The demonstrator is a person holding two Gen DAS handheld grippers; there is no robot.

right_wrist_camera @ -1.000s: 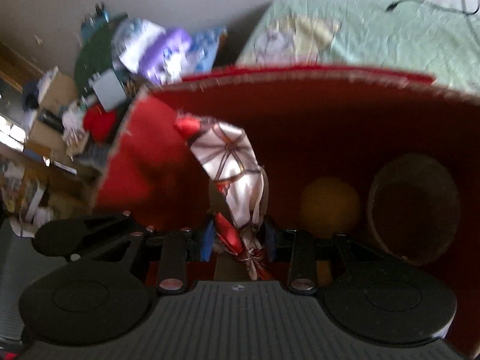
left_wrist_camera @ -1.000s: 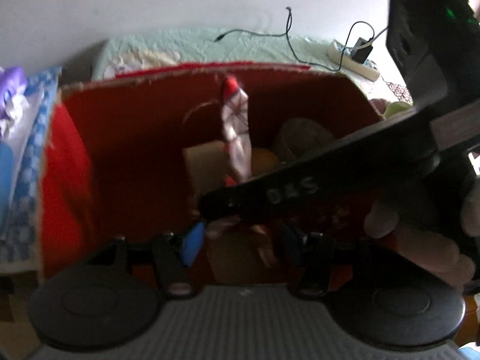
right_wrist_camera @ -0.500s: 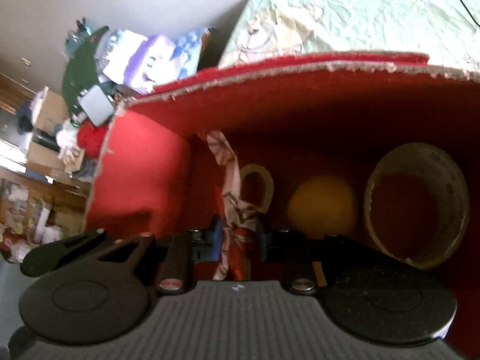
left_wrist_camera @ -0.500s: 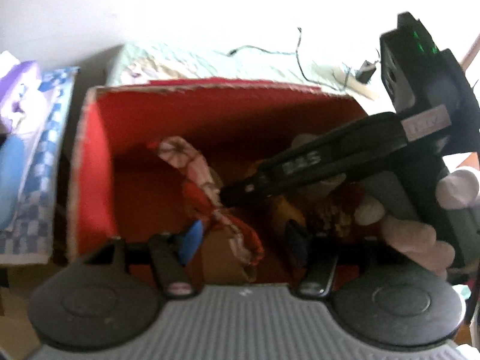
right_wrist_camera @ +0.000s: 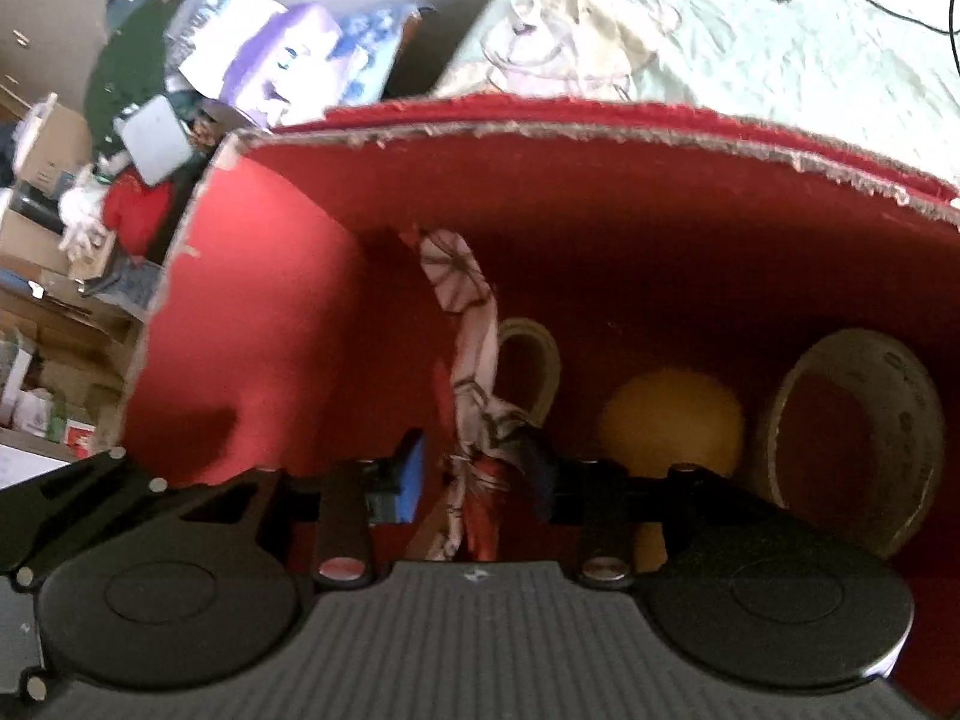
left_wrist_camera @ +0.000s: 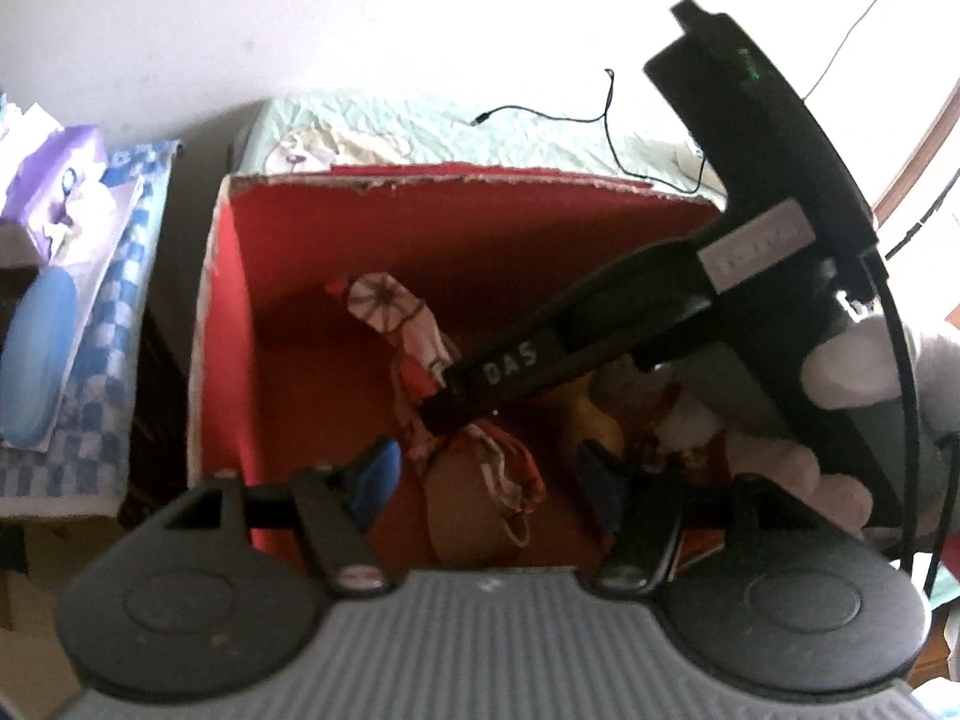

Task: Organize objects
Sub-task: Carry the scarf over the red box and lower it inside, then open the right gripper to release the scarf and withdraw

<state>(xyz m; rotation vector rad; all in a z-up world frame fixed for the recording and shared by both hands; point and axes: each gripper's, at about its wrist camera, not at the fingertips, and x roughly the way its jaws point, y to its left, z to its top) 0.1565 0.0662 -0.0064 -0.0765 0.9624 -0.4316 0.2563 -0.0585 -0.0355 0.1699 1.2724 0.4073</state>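
A patterned red-and-white scarf (right_wrist_camera: 465, 360) hangs into the red box (right_wrist_camera: 252, 312), its lower end between the right gripper (right_wrist_camera: 477, 474) fingers, which are opening and no longer pinch it. Behind it in the box sit a small tape roll (right_wrist_camera: 534, 360), a yellow ball (right_wrist_camera: 672, 420) and a large tape roll (right_wrist_camera: 858, 438). The left gripper (left_wrist_camera: 486, 480) fingers stand apart over the box, clamped on nothing. Beyond the box lies a bed (right_wrist_camera: 690, 42).

scarf (right_wrist_camera: 474, 360) lowered into box (right_wrist_camera: 252, 312), right jaws opening
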